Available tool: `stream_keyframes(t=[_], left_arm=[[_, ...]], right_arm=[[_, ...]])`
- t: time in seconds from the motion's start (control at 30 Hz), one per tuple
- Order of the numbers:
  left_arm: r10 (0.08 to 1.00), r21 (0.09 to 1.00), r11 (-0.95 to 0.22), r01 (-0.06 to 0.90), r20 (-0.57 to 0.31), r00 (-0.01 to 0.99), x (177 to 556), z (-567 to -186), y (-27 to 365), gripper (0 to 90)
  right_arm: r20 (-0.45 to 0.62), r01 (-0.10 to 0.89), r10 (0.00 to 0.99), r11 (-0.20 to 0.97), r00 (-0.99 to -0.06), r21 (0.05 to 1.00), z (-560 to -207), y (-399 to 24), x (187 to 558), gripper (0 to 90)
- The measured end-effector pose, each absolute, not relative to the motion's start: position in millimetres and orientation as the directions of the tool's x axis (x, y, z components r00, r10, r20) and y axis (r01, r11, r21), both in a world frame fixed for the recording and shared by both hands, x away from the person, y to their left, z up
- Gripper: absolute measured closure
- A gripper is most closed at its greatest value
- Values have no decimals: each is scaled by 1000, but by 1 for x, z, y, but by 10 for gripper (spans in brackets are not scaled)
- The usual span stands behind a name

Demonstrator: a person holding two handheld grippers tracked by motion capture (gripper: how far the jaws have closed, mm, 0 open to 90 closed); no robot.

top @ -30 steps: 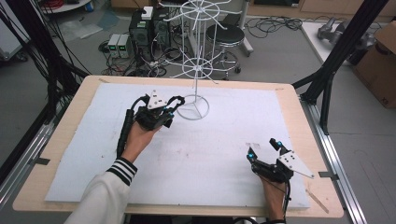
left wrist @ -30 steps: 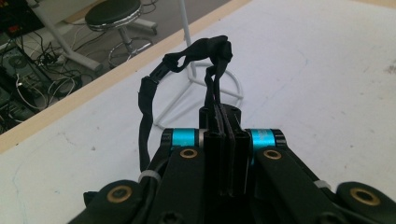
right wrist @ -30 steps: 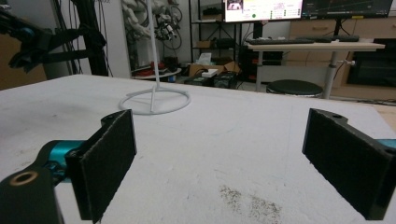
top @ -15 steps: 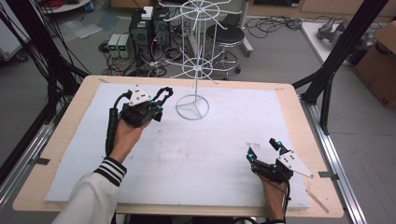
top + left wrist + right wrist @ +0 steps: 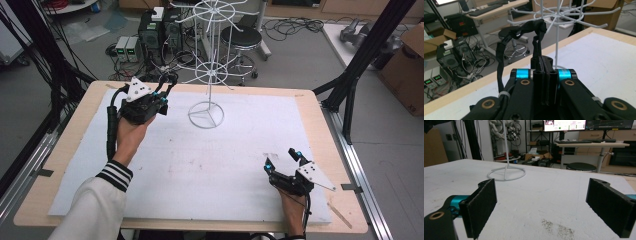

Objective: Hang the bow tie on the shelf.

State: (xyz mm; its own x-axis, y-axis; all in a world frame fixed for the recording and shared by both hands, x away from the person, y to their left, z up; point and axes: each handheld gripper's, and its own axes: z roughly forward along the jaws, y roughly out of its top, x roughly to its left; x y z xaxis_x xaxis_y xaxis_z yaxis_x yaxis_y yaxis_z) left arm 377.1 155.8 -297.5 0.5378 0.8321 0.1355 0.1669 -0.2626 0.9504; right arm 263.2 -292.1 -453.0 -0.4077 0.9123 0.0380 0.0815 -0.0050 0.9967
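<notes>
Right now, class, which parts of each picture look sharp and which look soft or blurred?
High view: evenly lit, slightly soft all over, the thin white wire hook stand hard to trace. Left gripper view: the pinched black fabric strap sharp, background desks softer. Right gripper view: the near black padded fingers a little blurred, the monitors overexposed.

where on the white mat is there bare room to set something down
The middle of the white mat, between the wire rack base and the right tongs, is bare, as is the far right corner. It is tighter at the far left, where the left tongs hold a black strap beside the rack.
</notes>
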Motion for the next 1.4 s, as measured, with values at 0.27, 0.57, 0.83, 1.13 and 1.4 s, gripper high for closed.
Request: stream_keyframes(t=[0.27,0.57,0.83,1.13,1.4], left_arm=[[832,953,-259,157,137,537,383,-295,149,879],[819,958,-251,139,134,557,389,-290,134,879],[808,958,-248,141,124,576,398,-294,120,879],[786,950,-267,161,118,607,405,-305,105,879],[782,950,-244,193,75,619,409,-318,98,876]], right_arm=[[39,81,911,-7,-410,997,-453,-292,263,88],[41,82,911,-8,-409,997,-453,-292,263,88],[39,78,912,-8,-408,997,-453,-293,263,88],[45,81,911,-13,-409,997,-453,-293,263,89],[43,77,910,-12,-412,997,-453,-293,263,88]])
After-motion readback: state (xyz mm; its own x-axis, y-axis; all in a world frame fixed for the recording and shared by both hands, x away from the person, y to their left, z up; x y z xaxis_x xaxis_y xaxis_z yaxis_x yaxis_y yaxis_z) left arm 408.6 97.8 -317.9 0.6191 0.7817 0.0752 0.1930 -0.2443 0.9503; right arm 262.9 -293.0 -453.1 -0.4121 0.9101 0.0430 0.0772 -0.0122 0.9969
